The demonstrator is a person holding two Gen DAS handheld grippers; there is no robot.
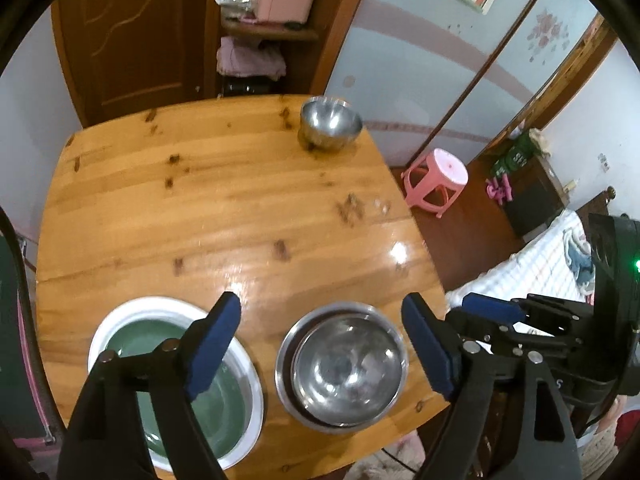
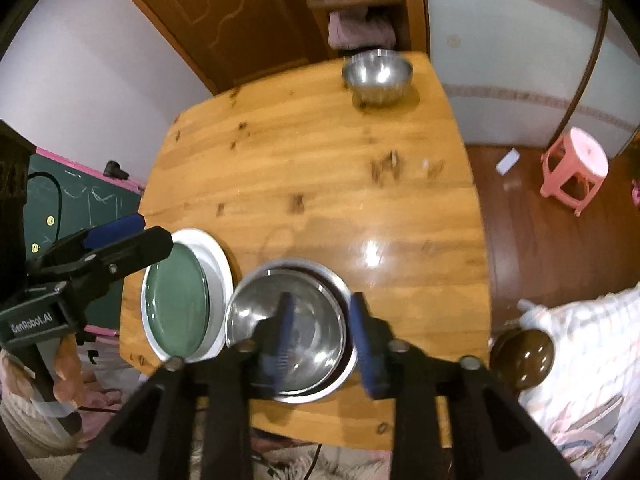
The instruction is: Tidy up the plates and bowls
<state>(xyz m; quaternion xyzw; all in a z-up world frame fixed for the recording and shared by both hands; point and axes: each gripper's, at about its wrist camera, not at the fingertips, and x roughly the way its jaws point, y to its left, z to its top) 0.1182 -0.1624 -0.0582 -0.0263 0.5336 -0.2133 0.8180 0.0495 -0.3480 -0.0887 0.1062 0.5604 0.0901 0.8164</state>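
Note:
A steel bowl point(image 1: 347, 364) sits nested in a larger steel bowl at the table's near edge; it also shows in the right wrist view point(image 2: 316, 320). A green plate point(image 1: 224, 396) lies on a white plate point(image 1: 120, 320) to its left, also in the right wrist view point(image 2: 176, 304). Another steel bowl point(image 1: 330, 126) stands at the far right corner point(image 2: 378, 74). My left gripper point(image 1: 320, 344) is open above the nested bowls, empty. My right gripper point(image 2: 322, 338) is open, its jaws straddling the nested bowl's right rim without closing on it.
The wooden table point(image 1: 240, 208) has bare boards between the near stacks and the far bowl. A pink stool point(image 1: 438, 180) stands on the floor to the right. A bed point(image 2: 580, 352) lies at the near right. A door and shelf are behind the table.

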